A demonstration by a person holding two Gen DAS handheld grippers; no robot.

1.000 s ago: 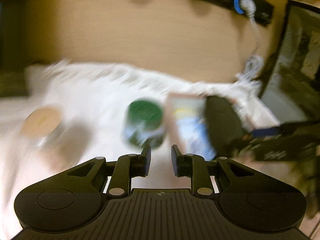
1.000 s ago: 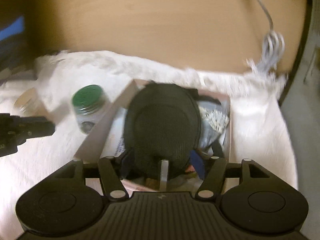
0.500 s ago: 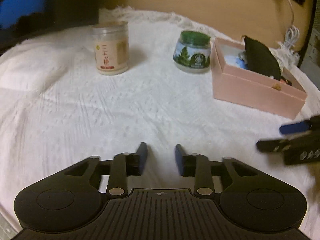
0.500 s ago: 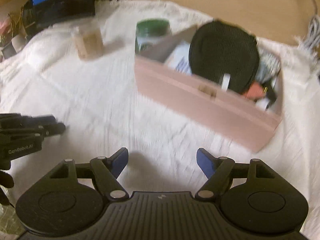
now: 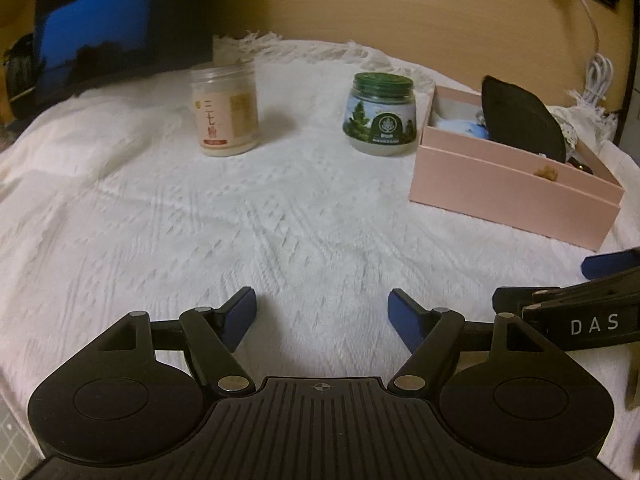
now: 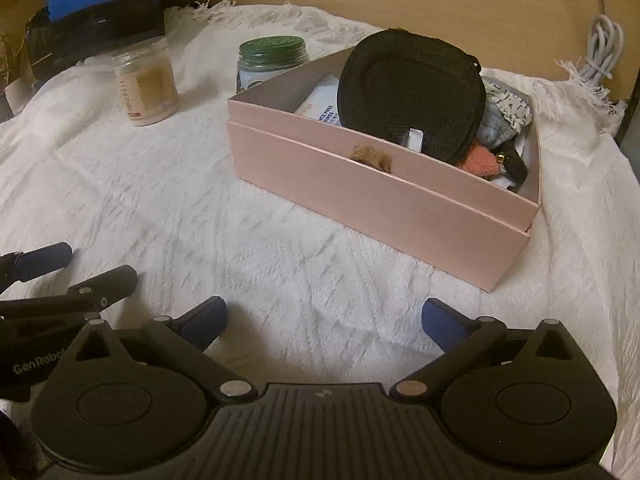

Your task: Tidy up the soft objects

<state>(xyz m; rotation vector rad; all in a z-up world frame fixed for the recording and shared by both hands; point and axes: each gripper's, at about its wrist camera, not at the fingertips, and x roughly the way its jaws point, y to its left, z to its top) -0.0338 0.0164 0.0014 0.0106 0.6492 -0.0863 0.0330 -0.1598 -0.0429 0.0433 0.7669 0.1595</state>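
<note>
left tool [image 5: 321,312]: jaws spread, empty, over white blanket [image 5: 280,216]
right tool [image 6: 324,320]: jaws wide, empty
black mesh pouch [image 6: 408,88]: upright in pink box [image 6: 380,200], beside socks [image 6: 500,120]
jars: green-lid jar [image 5: 380,116] just left of box

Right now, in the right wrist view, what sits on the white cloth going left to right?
Left gripper at the left edge → beige-label jar → green-lidded jar → pink box, with the black mesh pouch standing in it → coiled white cable off the cloth at the far right.
</note>
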